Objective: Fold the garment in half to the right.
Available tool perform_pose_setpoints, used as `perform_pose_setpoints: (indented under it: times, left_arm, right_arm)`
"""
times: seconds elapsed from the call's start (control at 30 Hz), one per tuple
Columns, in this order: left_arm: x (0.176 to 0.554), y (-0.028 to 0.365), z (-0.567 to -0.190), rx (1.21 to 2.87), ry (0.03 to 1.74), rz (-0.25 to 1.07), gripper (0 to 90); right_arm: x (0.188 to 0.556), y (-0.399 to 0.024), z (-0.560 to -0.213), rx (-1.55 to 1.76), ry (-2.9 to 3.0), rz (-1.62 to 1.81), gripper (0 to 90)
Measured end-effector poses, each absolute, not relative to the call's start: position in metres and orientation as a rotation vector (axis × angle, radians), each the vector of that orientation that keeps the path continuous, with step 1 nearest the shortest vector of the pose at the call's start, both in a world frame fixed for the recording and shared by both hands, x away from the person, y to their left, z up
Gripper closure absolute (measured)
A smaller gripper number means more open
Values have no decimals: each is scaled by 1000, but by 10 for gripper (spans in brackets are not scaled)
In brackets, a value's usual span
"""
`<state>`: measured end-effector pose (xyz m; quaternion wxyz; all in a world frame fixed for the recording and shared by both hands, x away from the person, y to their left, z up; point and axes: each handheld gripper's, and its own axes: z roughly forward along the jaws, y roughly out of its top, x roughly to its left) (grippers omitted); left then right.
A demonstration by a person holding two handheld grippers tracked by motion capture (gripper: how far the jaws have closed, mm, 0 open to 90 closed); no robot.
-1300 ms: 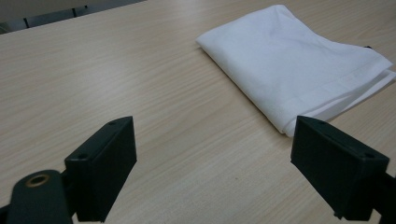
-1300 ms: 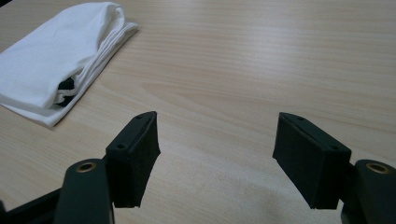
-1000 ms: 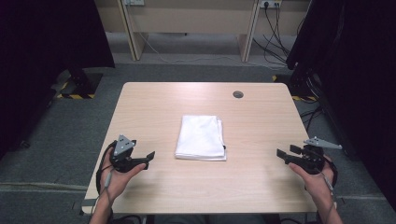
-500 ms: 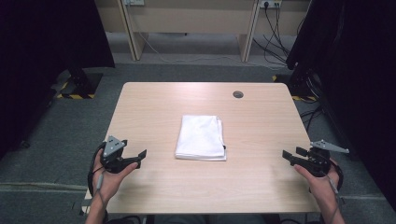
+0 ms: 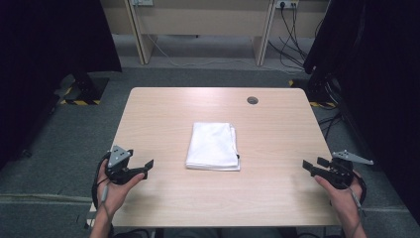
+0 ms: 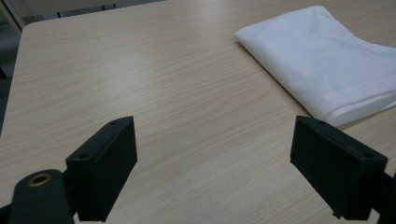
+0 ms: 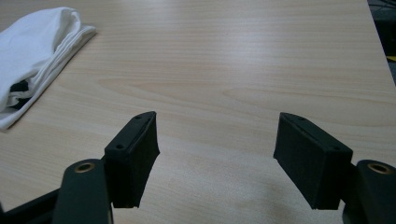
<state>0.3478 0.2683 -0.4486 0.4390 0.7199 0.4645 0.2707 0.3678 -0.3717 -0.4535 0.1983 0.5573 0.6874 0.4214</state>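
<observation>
A folded white cloth [image 5: 213, 146] lies flat in the middle of the light wooden table [image 5: 277, 124]. My left gripper [image 5: 146, 165] hovers near the table's front left corner with its jaws pointing right toward the cloth, open and with nothing between them. In the left gripper view the left gripper [image 6: 215, 163] has the cloth [image 6: 327, 65] ahead at the upper right. My right gripper [image 5: 308, 165] sits at the front right, pointing left, also open. In the right gripper view the right gripper [image 7: 217, 158] has the cloth [image 7: 37, 51] at the upper left.
A round cable hole [image 5: 252, 100] sits in the tabletop near its far right. Beyond the table are a grey carpet, wooden desk legs [image 5: 141, 34] and trailing cables [image 5: 198, 57]. Dark curtains [image 5: 381, 74] flank both sides.
Both hands have drifted slightly outward, the left gripper toward the left edge and the right gripper toward the right edge. The cloth has not moved.
</observation>
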Motion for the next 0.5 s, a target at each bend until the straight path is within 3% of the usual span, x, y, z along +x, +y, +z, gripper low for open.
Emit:
perform_pose_setpoints:
  times: [0.5]
  left_arm:
    - [350, 278, -458, 1771, 1166, 680, 141]
  right_arm:
    - [367, -376, -459, 1573, 1904, 1155, 295]
